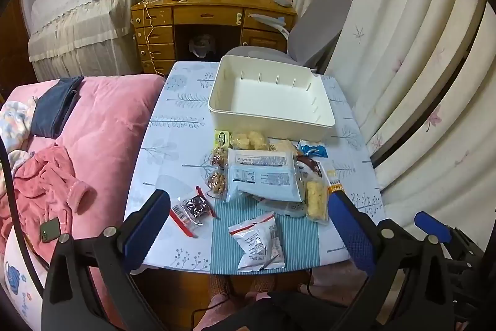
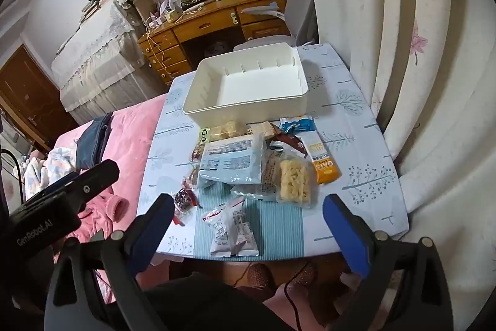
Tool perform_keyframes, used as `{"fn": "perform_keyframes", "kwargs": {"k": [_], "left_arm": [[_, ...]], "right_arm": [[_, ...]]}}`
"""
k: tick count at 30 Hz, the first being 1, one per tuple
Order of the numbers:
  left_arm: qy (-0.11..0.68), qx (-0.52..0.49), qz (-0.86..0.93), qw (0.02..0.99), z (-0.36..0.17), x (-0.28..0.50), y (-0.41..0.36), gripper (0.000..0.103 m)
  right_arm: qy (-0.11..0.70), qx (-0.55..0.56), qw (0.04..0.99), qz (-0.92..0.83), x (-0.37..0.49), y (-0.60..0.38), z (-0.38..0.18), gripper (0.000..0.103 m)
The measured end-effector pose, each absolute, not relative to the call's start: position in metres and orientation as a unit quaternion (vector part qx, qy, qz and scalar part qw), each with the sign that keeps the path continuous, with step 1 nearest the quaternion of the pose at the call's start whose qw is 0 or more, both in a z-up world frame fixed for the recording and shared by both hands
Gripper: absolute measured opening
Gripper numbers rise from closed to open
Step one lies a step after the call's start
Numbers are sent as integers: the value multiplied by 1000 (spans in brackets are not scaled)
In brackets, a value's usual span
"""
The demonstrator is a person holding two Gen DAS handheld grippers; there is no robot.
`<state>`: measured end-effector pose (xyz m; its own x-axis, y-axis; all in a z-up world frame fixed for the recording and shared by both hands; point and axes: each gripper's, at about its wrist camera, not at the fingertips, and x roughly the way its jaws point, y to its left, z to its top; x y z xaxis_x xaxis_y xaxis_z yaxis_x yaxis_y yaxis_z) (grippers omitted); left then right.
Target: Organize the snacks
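blue pads line both fingers of the left hand-held gripper [image 1: 248,222] in the left wrist view; its jaws stand wide apart, holding nothing and touching nothing, hovering above the near edge of the bench [image 1: 173,151]. between the fingers, lower down on the bench, lies a white snack packet [image 1: 259,241] with red trim, and a clear packet of dark pieces [image 1: 193,208] sits just beside the left finger. a big pale-blue bag [image 1: 263,177] covers part of the heap of snacks, so the packets beneath it are hard to make out. beyond the heap stands a white bin [image 1: 269,114], open-topped. a tip of the right hand-held gripper [image 1: 432,224] shows at the right edge, mostly cut off.

black arms and blue pads frame the right wrist view too: the right hand-held gripper [image 2: 248,224] is spread wide, clear of everything. the white snack packet [image 2: 234,233] lies on a striped mat [image 2: 279,231] between its fingers. a clear bag of pale yellow sticks [image 2: 294,180] and an orange oat sachet [image 2: 324,166] lie at the right of the heap, just before the bin [image 2: 248,104]. print on the packets is too small to read.
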<state>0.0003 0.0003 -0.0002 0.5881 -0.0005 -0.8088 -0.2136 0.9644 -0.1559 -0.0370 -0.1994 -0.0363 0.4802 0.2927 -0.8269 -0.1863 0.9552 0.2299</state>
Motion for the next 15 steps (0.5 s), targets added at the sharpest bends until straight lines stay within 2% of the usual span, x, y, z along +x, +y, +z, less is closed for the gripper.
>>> {"fn": "perform_keyframes", "kwargs": {"k": [15], "left_arm": [[446,-113,79,884,-1,7,3,98]], "right_arm": [[492,53,858,137,-31,-198,-37,97]]}}
